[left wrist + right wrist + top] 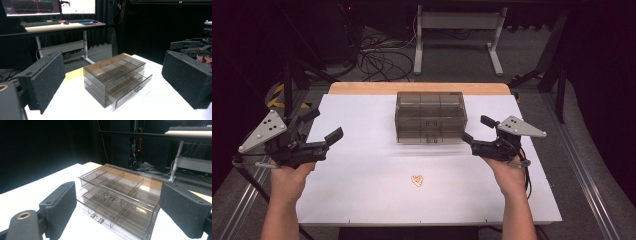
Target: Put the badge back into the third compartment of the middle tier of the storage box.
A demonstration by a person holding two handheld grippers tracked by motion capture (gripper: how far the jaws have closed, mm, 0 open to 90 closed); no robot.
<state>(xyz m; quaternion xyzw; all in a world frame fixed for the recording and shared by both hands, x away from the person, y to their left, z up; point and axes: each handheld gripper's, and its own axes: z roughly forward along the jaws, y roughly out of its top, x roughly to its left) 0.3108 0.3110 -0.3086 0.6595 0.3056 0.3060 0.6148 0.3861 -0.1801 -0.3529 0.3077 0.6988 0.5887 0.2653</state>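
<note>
A see-through box with drawers (430,117) sits near the back of the white table (362,200). Its bottom drawer (130,91) sticks out a little. The left gripper (323,126) is held up at the left side, jaws wide apart and holding nothing. The right gripper (477,129) is just beside the box, also open and holding nothing. A small orange thing (417,180) lies on the table nearer the person, between the two hands
</note>
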